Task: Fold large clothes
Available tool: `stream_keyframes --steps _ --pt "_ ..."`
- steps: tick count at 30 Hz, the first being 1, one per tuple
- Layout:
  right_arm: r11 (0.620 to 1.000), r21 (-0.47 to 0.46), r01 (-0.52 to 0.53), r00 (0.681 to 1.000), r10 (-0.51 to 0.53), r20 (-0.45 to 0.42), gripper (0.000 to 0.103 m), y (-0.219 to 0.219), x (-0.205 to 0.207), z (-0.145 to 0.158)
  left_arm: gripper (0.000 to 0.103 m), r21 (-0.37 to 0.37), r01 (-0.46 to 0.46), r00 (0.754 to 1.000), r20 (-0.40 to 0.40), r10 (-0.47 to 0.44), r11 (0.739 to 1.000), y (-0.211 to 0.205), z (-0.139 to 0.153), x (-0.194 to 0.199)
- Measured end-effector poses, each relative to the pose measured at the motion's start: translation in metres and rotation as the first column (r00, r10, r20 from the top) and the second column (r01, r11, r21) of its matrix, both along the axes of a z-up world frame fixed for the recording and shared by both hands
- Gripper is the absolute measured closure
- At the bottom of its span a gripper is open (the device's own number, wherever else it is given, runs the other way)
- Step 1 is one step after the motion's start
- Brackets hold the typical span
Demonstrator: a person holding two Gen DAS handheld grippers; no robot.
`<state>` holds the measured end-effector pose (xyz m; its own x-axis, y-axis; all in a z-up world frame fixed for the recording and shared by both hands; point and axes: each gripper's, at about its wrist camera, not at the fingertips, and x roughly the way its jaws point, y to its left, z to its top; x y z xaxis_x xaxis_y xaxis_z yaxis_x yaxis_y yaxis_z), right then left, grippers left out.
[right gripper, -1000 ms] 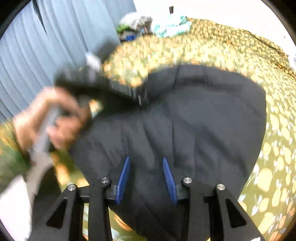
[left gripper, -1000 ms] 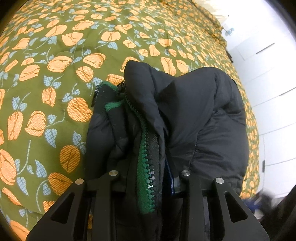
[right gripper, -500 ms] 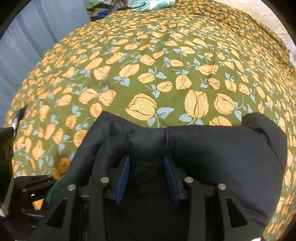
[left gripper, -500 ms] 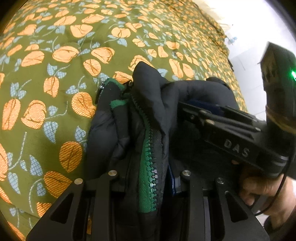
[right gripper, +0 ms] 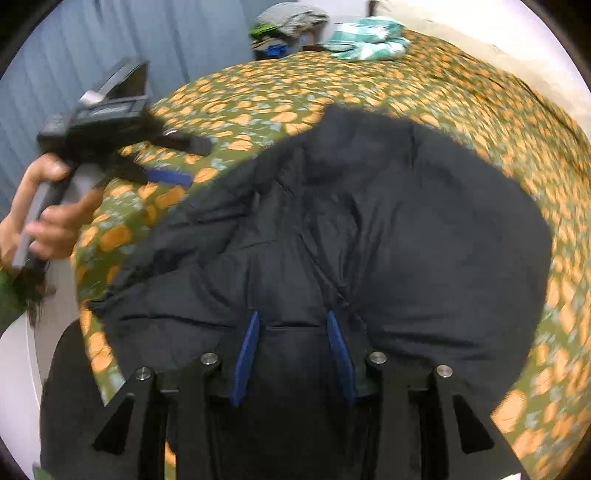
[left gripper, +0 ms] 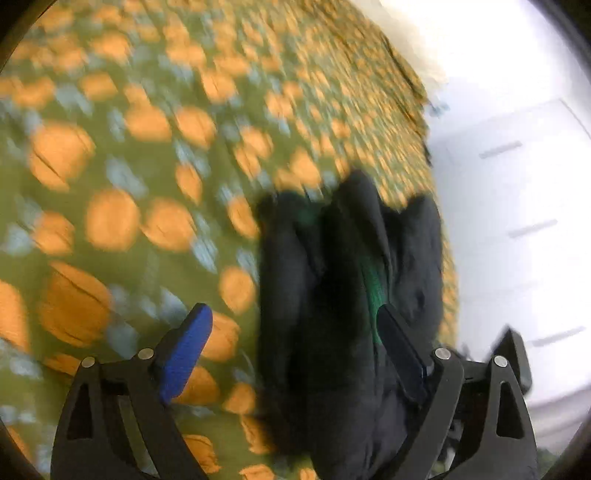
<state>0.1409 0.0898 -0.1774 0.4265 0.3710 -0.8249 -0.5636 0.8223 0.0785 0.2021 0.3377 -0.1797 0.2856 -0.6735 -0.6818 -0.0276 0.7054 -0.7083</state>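
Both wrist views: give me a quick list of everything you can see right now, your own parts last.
Jacket: one, black padded, green zipper, bunched on the bed.
Bedspread: one, olive with orange flowers, covering the bed.
Folded cloth: one, teal-and-white check, far end of bed.
Clothes pile: grey and green, behind the bed.
Curtain: grey-blue, left background.
Drawers: white, beside the bed.
Left gripper: jaws opening, nothing pinched.
Right gripper: pads pressing jacket fabric.
Hand: one, holding the left gripper's handle.

Black jacket [right gripper: 369,229] on a flowered bedspread [right gripper: 461,110]

We see green zipper teeth [left gripper: 373,280], olive cloth with orange blooms, and blue pads [right gripper: 247,350].
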Motion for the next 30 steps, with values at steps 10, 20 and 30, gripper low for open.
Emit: stream_keyframes --steps 10,20,30 --pt "0.999 -0.019 -0.028 0.999 0.029 0.023 0.063 -0.002 -0.008 -0.004 0.003 -0.238 0.146 0.988 0.077 -0.131 0.960 -0.047 -0.026 0.021" --pt "0.999 -0.039 -0.003 0.999 0.005 0.054 0.063 -0.005 -0.014 -0.008 0.000 0.230 0.471 0.882 -0.103 -0.460 0.852 -0.156 -0.027 0.054" --pt "0.809 0.423 0.408 0.912 -0.340 -0.230 0.023 -0.201 -0.047 0.001 0.000 0.190 0.394 0.919 -0.059 -0.390 0.899 -0.145 -0.027 0.043"
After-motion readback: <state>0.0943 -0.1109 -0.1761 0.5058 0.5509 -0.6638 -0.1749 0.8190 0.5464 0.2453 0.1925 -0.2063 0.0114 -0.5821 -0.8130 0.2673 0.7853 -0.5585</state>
